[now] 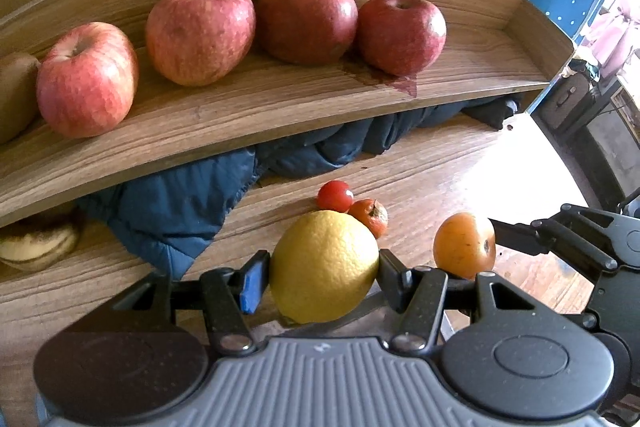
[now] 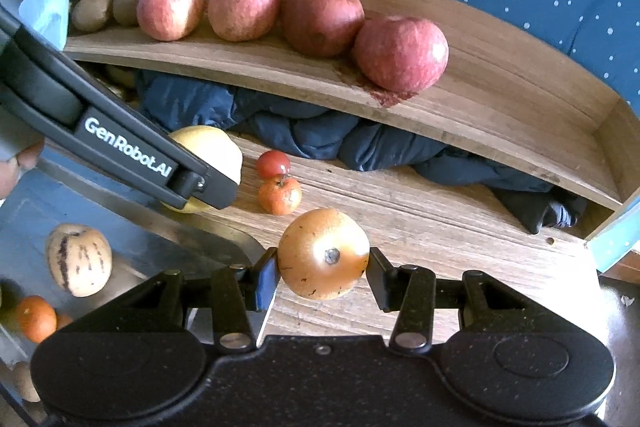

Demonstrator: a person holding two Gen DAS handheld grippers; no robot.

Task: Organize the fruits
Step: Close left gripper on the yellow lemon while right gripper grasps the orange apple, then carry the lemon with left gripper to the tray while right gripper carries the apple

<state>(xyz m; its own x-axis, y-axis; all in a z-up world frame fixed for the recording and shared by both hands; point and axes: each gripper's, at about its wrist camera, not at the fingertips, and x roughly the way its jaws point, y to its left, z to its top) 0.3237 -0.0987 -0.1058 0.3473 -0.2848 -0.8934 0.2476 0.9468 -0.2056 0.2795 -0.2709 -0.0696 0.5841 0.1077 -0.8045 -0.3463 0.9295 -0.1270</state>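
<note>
My left gripper [image 1: 323, 269] is shut on a yellow lemon [image 1: 324, 265], held just above the lower wooden shelf [image 1: 420, 163]. My right gripper [image 2: 323, 275] is shut on an orange fruit [image 2: 323, 259] with a dark stem end facing the camera; that fruit [image 1: 464, 245] also shows to the right in the left wrist view. Beyond both lie a small red tomato [image 1: 335, 195] and a small orange fruit [image 1: 370, 217] on the lower shelf. Several red apples [image 1: 200, 33] stand in a row on the upper shelf [image 1: 280, 107].
Dark blue cloth [image 1: 180, 203] is stuffed under the upper shelf. A banana [image 1: 38, 247] lies at lower left. Brown kiwis [image 2: 92, 11] sit left of the apples. A metal tray [image 2: 24, 219] holds a striped melon-like fruit [image 2: 79, 259] and a tangerine [image 2: 36, 319].
</note>
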